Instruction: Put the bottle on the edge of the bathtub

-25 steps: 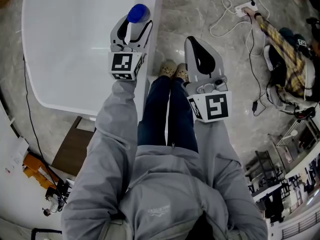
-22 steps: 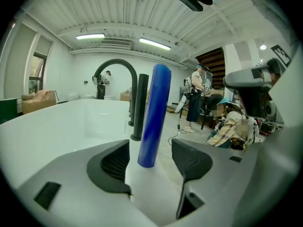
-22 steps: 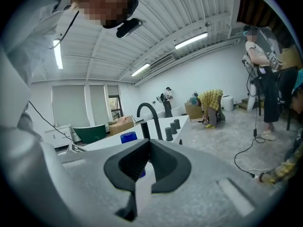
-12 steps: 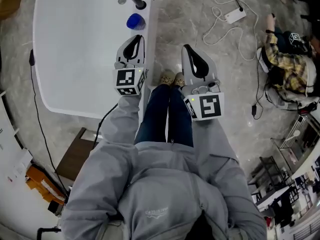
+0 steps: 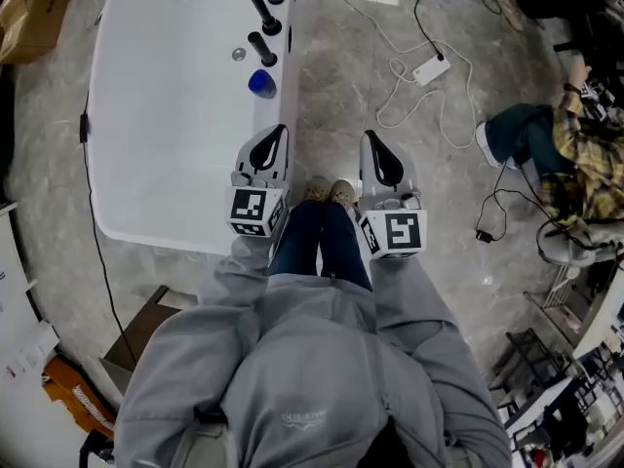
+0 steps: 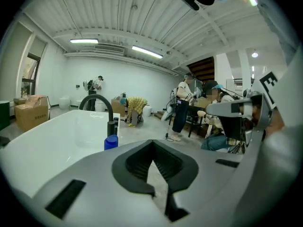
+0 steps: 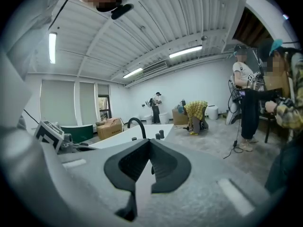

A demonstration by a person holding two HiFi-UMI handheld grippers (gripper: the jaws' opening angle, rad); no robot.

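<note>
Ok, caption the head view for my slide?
Blue-capped bottle stands on the white bathtub's rim; left claw, just closed, and shut right claw hang empty nearby.

bottle (image 5: pixel 261 84): blue | bathtub (image 5: pixel 166 115): white | faucet (image 5: pixel 255 0): black | floor (image 5: pixel 331 86): grey, marbled | sleeves (image 5: pixel 234 291): grey | trousers (image 5: pixel 322 242): dark blue | cardboard box (image 5: pixel 39 13): brown | bystander's shirt (image 5: pixel 585 164): yellow plaid

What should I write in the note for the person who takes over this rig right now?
Left gripper: jaws have just closed; shut, nothing between them, apart from the bottle.
Right gripper: shut, empty, above the floor.
Bottle: blue-topped, upright on the bathtub edge, next to a black tap handle.
Done: the bottle is placed and released.
Left: probably nothing; perhaps check that it stands steady.
</note>
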